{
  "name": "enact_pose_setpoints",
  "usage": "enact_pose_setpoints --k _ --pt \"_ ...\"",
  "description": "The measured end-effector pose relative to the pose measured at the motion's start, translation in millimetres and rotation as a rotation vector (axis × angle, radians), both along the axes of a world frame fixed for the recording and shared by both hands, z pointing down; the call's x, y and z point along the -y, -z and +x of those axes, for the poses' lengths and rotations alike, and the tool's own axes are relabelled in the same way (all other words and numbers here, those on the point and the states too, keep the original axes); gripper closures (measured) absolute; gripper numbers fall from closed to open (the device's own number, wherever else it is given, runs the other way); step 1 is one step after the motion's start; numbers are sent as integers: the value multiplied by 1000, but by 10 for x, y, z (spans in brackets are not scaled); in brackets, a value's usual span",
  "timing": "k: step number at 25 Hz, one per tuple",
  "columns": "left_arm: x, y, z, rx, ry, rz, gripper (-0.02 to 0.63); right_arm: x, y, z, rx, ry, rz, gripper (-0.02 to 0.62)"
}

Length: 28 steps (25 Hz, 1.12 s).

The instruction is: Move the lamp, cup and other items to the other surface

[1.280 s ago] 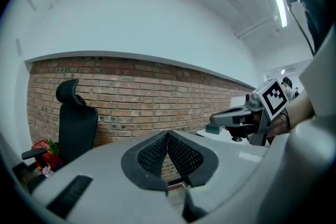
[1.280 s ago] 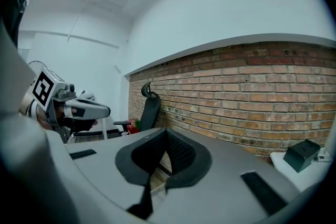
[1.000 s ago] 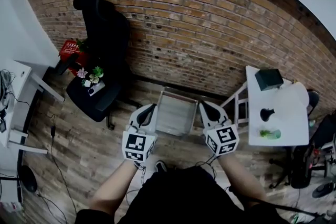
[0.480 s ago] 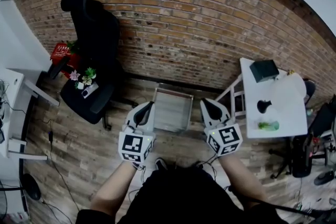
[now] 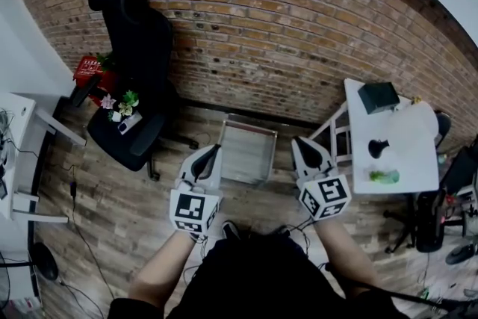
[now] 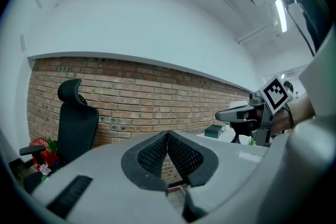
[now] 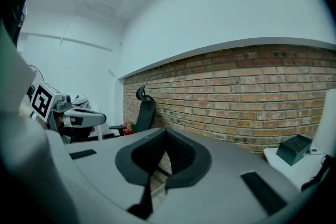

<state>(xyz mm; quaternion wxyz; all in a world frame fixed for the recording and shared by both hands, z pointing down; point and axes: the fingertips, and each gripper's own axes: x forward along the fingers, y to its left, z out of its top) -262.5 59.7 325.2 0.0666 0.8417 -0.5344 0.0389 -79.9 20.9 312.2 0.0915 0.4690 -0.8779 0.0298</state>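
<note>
**A:** While held out side by side ahead of the body, showed what at the jaws?

**B:** Pressed together on the left gripper (image 6: 167, 136), mesh pads meeting, nothing pinched. Found the same on the right gripper (image 7: 166, 134): closed up and empty.

**A:** Posed how?

**B:** Reached forward on two forearms (image 5: 157, 276), aimed about level at the brick wall (image 5: 261, 26), marker cubes turned up toward the head camera. Hung apart from each other and, seen from above, flanked a grey tray (image 5: 246, 153) down on the wood floor (image 5: 112, 198).

**A:** Spotted the task's things where?

**B:** Well off to the right, on a white table (image 5: 362, 127): a dark box (image 5: 379, 95) at the far end, a small black item (image 5: 377, 148) mid-table, possibly the lamp, and a green thing (image 5: 385, 175) just nearer. Touched by neither gripper.

**A:** Made out which way that black item pointed, or its long axis?

**B:** Could not tell; looked too small for that. Noted also a black office chair (image 5: 138, 48) at the left, with flowers (image 5: 123, 104) on its seat and a red basket (image 5: 89, 69) beside it.
</note>
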Motion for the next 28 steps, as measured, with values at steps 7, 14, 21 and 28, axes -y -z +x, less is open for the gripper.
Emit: enact_pose_setpoints --k 7,14,21,28 --pt "-114 25 -85 -4 23 6 600 -69 88 -45 0 12 24 592" --pt "-113 0 -160 7 42 9 600 -104 84 -28 6 12 30 592" --pt "-80 -2 -99 9 39 34 600 -107 89 55 15 9 28 592" --pt "-29 15 29 -1 38 38 600 -71 100 176 17 5 26 592"
